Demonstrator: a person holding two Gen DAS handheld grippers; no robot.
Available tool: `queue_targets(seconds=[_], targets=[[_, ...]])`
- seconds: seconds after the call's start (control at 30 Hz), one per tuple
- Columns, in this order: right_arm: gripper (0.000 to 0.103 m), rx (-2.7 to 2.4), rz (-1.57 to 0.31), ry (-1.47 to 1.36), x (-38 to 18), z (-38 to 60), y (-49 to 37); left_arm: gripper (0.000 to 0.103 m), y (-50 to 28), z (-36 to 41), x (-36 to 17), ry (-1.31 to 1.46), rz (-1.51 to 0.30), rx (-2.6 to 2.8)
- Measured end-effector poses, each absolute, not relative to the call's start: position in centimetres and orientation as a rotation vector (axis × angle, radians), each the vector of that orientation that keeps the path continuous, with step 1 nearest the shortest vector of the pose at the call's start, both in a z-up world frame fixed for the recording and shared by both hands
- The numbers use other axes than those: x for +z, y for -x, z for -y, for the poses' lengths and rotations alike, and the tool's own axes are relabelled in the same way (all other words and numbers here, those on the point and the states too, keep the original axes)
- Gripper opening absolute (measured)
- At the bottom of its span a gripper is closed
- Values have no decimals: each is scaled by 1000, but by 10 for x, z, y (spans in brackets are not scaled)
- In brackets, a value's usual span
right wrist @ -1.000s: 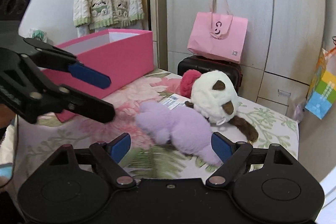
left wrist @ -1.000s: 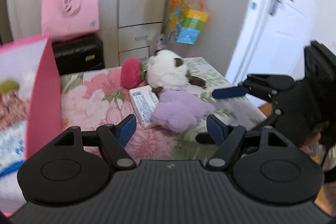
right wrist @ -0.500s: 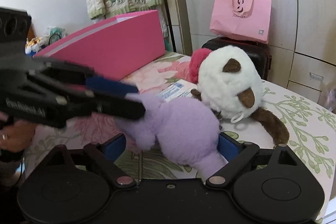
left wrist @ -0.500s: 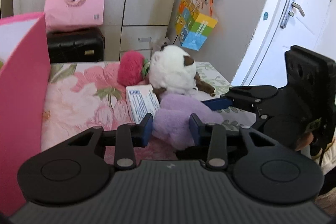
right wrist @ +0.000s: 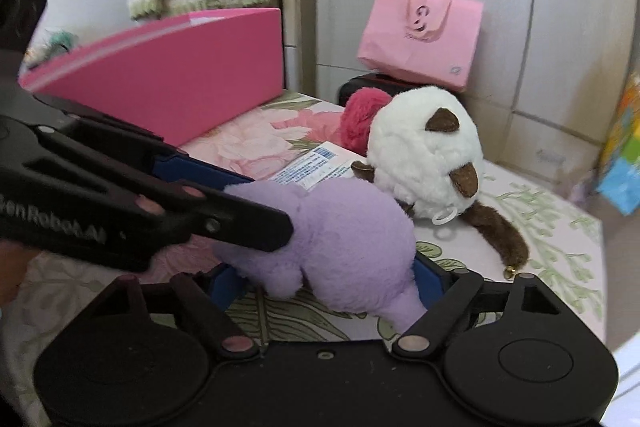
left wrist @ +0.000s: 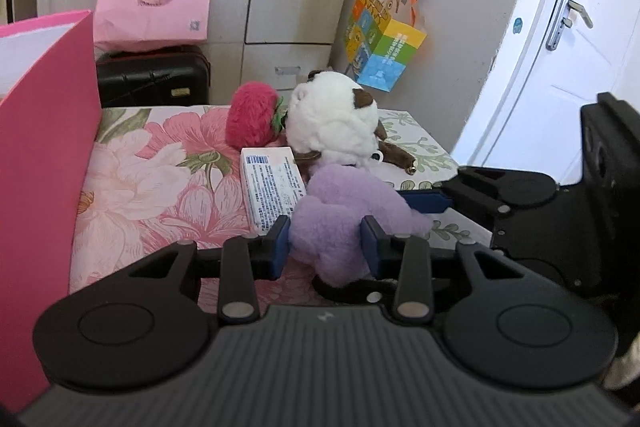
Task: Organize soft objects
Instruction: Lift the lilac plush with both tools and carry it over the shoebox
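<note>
A: Where's the purple plush toy [left wrist: 340, 215]?

B: On the flowered tablecloth [left wrist: 152, 187], near its front edge. It's fuzzy and lumpy. The left gripper [left wrist: 325, 242] pinches one end, blue pads sunk into the pile.

A: And the right gripper [right wrist: 322, 281]?

B: Its jaws are closing around the other end, the toy between them.

A: Behind it?

B: A round, fluffy white cat toy [right wrist: 424, 155] with brown ears, a shaggy red strawberry [left wrist: 252, 121], and a flat printed packet [left wrist: 272, 187]. A smooth pink box [right wrist: 168, 79] stands alongside; grey cupboards behind.
</note>
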State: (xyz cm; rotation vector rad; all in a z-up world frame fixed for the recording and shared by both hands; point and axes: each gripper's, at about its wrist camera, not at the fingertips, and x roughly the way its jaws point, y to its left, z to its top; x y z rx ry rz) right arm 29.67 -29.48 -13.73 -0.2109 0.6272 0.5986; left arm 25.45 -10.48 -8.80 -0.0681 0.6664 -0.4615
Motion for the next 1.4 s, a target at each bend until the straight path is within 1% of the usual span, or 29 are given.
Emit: queue_targets(seconds=[0.1,0.17,0.93,1.17,1.4], targets=[[82,551,-623,197,-136,291,-290,38,-251,106,-87,75,-663,-457],[81,521,-614,198,-136,289,-283,38,-248,106,-87,69,-666,-463],[81,395,-630,186,-119,271,-206,39,-189,95,-65,30,-715,-517],[81,362,-649,194,-106,260,-183,39,-165,83,-54,28,-688,-562],[82,367,-647,240,-92,250,-157,39,-143,71,-41,14,-711,-588]])
